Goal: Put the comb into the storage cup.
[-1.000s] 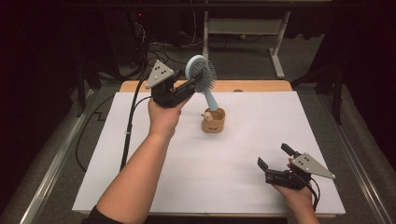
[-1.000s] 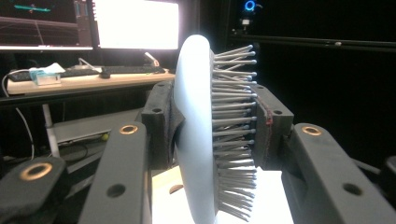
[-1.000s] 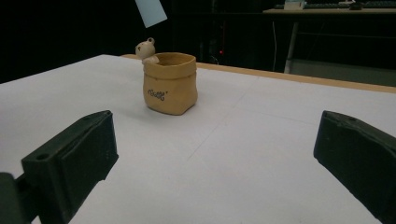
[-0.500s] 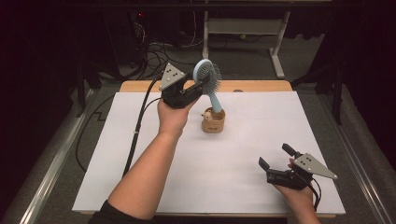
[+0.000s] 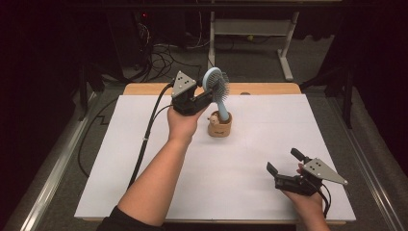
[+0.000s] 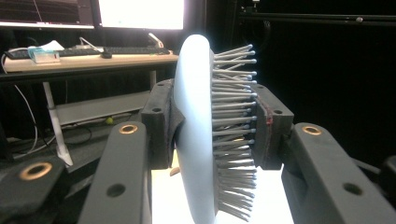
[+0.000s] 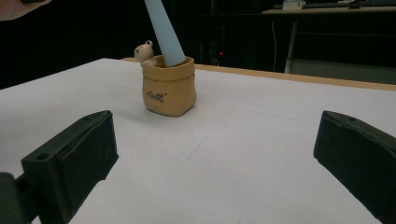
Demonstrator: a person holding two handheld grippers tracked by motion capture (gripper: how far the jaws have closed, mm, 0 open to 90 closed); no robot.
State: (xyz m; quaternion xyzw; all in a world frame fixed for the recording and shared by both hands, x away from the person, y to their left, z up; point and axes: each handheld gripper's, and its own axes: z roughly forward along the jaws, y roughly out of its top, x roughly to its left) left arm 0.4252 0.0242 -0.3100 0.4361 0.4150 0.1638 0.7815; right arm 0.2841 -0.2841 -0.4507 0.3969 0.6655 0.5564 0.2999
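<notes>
Landmark: the small tan pot, standing on the white table sheet toward its far middle.

Left gripper is hovering just above and to the left of the pot, and is clamping the head of the pale blue hairbrush. In the left gripper view both pads are pressing the brush head, one on its smooth back, the other against the bristle tips. The brush handle is slanting down into the pot's mouth; the right gripper view shows the handle sitting inside the rim, beside a small animal figure on the pot's edge.

Right gripper is resting near the front right of the sheet, well apart from the pot, jaws spread wide and holding nothing.
</notes>
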